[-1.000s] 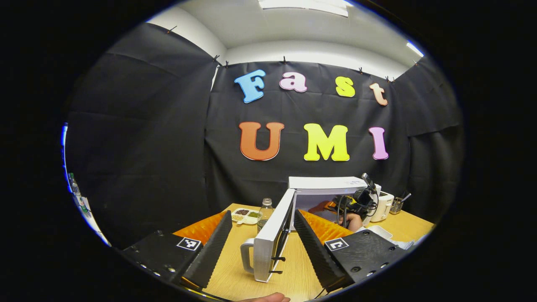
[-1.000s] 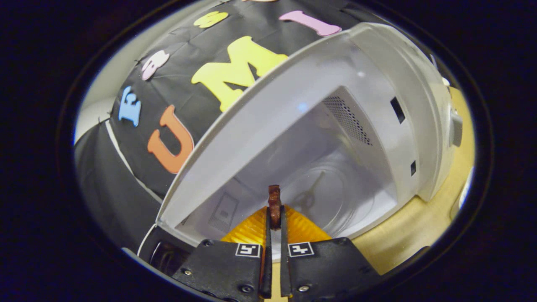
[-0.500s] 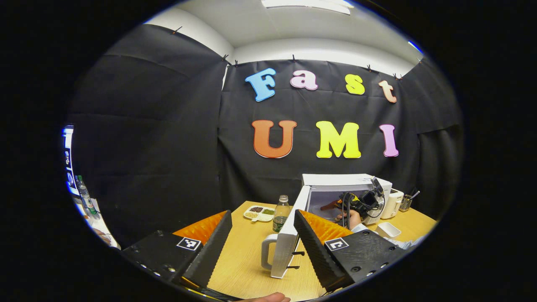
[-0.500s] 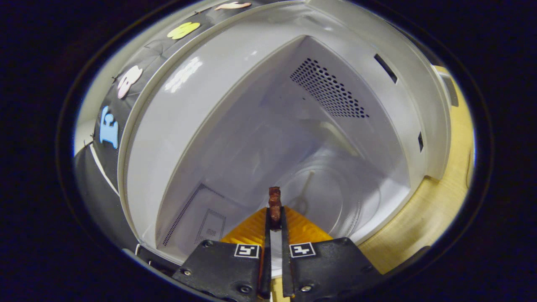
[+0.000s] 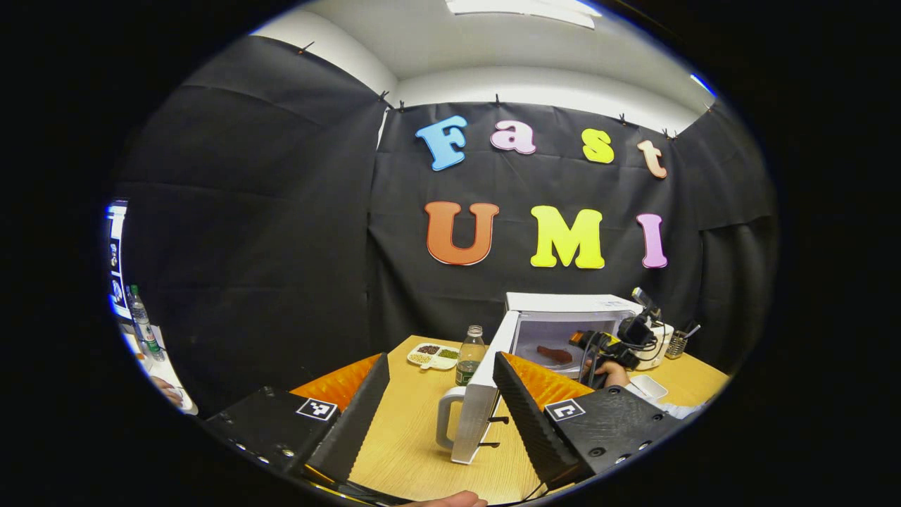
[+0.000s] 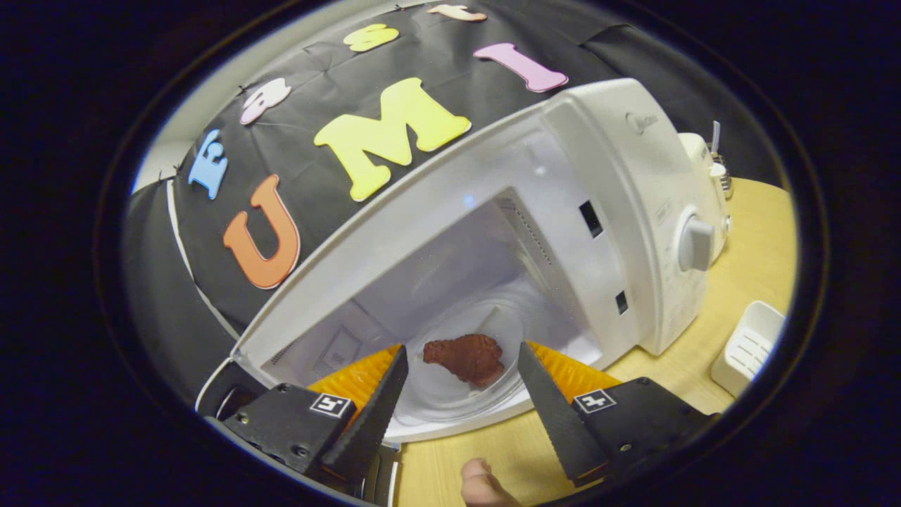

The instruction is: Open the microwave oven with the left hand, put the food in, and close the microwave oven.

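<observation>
Now the piece of brown food (image 6: 466, 358) lies on the glass turntable (image 6: 450, 394) inside the white microwave oven (image 6: 605, 232), free of our right gripper (image 6: 461, 366), whose fingers stand spread wide in front of the cavity with nothing between them. So we judge the placing done and the closing next. Our left gripper (image 5: 440, 384) is also spread and empty, with the open door (image 5: 479, 401) and its handle (image 5: 445, 422) seen between its fingers, farther off, not touched. To close well, we should first draw the right gripper and its cables (image 5: 605, 348) clear of the opening, then push the door's outer face near the handle with the left, swinging it steadily until it latches. Nearby, a bottle (image 5: 466, 352) and a divided snack tray (image 5: 433, 355) stand on the wooden table (image 5: 408, 451) beyond the door, so the swing should avoid them.
</observation>
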`<state>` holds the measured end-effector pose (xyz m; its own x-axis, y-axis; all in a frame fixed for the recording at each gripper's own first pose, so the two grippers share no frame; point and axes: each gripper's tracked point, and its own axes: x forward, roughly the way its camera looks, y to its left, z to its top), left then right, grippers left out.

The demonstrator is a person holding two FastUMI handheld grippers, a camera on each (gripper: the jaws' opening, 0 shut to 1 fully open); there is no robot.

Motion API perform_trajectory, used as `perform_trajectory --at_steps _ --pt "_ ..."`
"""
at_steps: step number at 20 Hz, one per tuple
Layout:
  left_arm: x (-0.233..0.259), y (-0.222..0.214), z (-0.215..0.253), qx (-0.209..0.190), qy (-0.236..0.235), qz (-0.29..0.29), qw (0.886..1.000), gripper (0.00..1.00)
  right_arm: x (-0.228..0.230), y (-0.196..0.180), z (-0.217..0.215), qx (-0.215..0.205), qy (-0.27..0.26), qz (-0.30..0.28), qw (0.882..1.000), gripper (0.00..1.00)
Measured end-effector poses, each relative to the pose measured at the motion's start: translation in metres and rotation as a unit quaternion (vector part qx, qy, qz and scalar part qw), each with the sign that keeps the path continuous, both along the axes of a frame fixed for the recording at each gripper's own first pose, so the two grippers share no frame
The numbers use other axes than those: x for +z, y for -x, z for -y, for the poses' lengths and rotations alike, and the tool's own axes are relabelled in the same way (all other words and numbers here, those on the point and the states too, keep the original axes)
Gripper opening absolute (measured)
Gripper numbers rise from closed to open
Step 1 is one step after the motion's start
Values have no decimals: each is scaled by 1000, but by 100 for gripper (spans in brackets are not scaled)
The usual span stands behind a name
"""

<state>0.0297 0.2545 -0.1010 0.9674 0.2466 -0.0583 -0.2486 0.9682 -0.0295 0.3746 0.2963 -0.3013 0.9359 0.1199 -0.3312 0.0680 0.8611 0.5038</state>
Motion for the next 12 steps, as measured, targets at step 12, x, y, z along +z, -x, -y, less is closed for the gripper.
perform_trajectory --at_steps 12 --pt "-35 7 -15 39 -23 -32 998 90 138 192 58 118 88 123 981 88"
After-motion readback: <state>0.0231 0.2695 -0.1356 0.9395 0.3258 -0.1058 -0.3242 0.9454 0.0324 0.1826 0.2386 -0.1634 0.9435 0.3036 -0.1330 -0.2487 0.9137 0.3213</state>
